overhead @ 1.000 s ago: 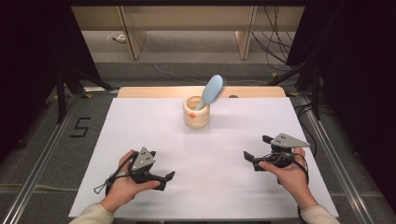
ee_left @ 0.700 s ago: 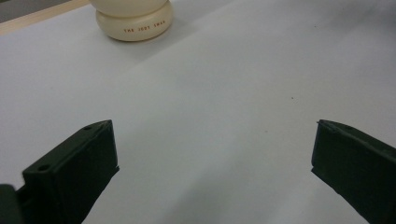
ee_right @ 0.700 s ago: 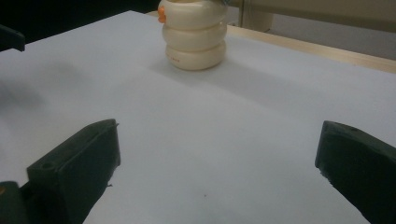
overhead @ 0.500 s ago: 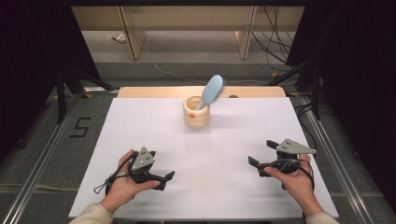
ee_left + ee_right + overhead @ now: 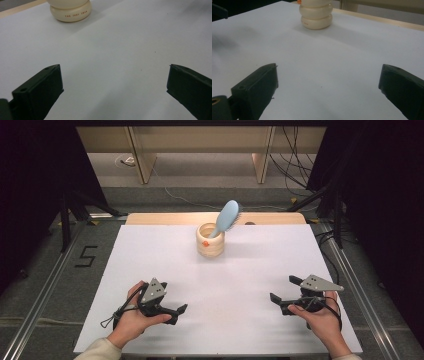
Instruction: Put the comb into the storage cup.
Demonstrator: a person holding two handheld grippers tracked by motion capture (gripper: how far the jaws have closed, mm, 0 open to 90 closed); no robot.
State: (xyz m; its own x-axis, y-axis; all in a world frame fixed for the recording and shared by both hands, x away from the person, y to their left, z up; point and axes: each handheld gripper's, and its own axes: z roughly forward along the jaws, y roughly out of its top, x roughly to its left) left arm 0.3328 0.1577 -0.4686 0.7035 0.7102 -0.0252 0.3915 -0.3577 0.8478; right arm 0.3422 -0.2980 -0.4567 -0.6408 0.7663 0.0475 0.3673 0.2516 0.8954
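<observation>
Cream holder (image 5: 69, 11) reads "THE JUDY SHAW"-like red print, blurred; left hand-held gripper (image 5: 176, 312), right hand-held gripper (image 5: 285, 293) wide, empty.

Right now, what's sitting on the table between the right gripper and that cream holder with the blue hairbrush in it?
Nothing: in the high view only bare white table lies between the right gripper and the holder; the right gripper view shows the same.
</observation>
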